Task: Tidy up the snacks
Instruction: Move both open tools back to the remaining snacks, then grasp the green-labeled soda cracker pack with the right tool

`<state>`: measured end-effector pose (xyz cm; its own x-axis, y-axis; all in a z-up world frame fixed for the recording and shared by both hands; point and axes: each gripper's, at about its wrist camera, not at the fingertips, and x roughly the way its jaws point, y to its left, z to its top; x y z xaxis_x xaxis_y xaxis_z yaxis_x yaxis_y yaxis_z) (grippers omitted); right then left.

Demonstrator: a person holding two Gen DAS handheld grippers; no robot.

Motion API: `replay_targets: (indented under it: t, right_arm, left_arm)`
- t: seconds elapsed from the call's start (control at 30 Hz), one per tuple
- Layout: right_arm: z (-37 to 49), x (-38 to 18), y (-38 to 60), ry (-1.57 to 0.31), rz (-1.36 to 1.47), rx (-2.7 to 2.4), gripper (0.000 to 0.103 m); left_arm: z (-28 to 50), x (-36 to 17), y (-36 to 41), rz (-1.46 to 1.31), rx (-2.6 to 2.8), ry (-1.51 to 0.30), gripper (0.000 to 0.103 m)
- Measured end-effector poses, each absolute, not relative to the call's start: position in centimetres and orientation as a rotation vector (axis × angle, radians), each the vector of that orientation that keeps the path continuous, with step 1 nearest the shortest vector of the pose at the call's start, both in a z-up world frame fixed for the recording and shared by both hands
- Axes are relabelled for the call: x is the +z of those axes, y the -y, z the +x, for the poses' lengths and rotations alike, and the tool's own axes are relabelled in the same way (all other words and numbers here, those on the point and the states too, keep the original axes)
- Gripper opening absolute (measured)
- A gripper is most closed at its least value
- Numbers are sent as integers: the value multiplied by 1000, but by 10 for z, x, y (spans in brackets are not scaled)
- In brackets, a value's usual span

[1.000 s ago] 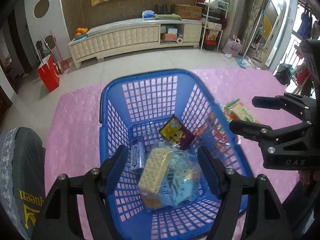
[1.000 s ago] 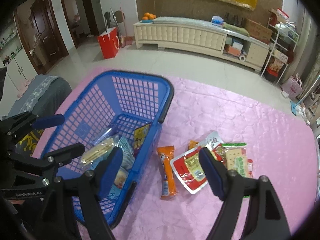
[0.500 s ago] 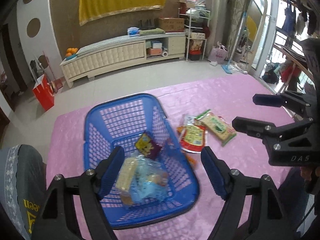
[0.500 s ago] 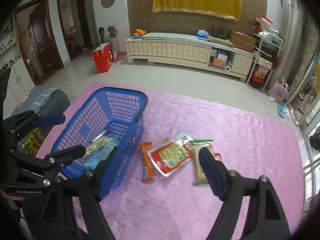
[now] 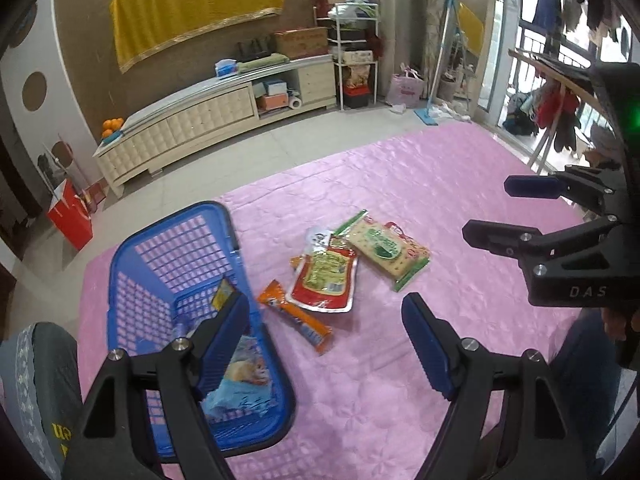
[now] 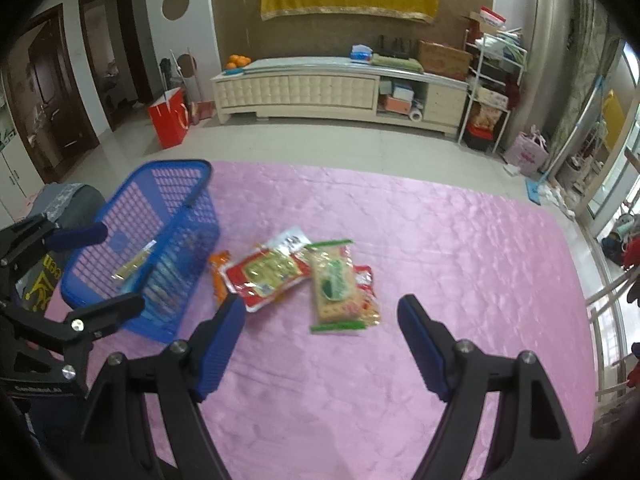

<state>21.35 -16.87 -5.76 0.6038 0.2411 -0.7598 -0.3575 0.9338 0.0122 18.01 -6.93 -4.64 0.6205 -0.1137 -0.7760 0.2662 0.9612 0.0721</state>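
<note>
Lying at frame centre on pink cloth (image 5: pixel 420 184): red pouch (image 5: pixel 326 276), overlapping green-striped cracker pack (image 5: pixel 386 248) to its right, orange stick pack (image 5: pixel 296 320) just beside at lower left. Standing at left of the loose packs: blue basket (image 5: pixel 132 264), holding a blue-wrapped snack (image 5: pixel 248 376) and further packets.

Hovering above lower frame, over the cloth: left gripper (image 5: pixel 324 344), jaws having just been opening, spread wide, gripping nothing. Hovering at right edge of left wrist view: right gripper (image 6: pixel 320 332), jaws spread, empty. Standing in upper background: cream cabinet (image 6: pixel 300 88).
</note>
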Motion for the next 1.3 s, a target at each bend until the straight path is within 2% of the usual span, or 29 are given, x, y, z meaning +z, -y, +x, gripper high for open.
replay_targets:
  t: [0.63, 0.83, 0.93, 1.3]
  right_arm:
    - [254, -131, 194, -948, -168, 362, 82]
    - [275, -154, 186, -976, -173, 386, 82]
    - [290, -171, 179, -1008, -164, 410, 82]
    - [312, -204, 153, -1033, -226, 442, 82]
  left_arm:
    - [217, -117, 120, 247, -168, -937, 77]
    - [234, -138, 126, 270, -136, -965, 69]
    - [242, -149, 128, 296, -108, -981, 69]
    - [262, -162, 122, 304, -87, -1006, 69]
